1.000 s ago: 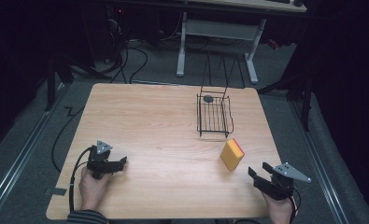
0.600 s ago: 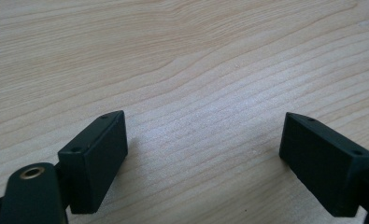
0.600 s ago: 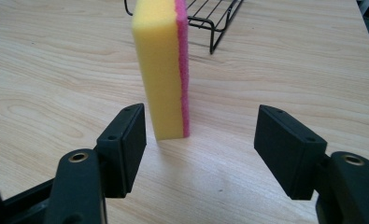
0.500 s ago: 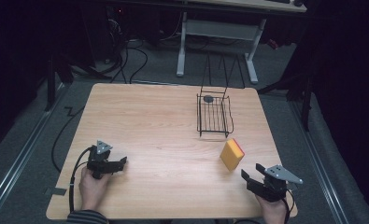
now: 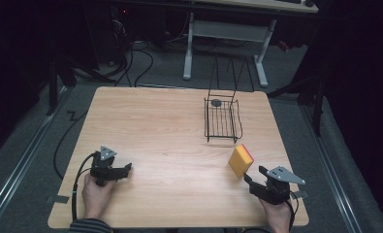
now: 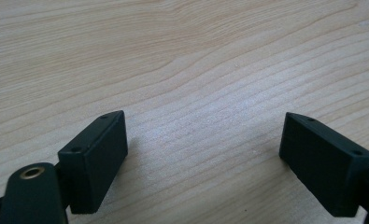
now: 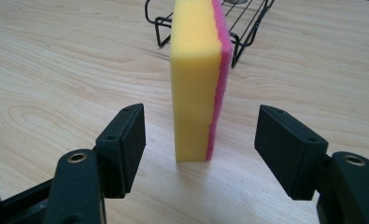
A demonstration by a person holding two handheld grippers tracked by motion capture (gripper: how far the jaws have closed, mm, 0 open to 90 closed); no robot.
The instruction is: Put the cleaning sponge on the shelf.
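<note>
The left tongs (image 5: 123, 171) are seen far to the left of the sponge (image 5: 240, 160), laid low on the tabletop (image 5: 150, 126) with the jaws spread and nothing between them; bare wood grain is shown in the left gripper view, so this hand appears to be parked out of the way. Next, the sponge itself: it is stood upright on a narrow edge, yellow foam with a pink scouring face, just in front of the wire basket (image 5: 222, 118). That upright stance seems meant to offer its two broad faces to a pinch. Right of the sponge and nearer the person, the right tongs (image 5: 251, 180) are levelled at it, released, the jaws set wider than the sponge and short of touching it, as is confirmed in the right gripper view (image 7: 198, 154). A small dark round thing (image 5: 216, 102) is noted in the basket's far end, too small to be identified. The basket's tall handle is lost against the dark floor.
</note>
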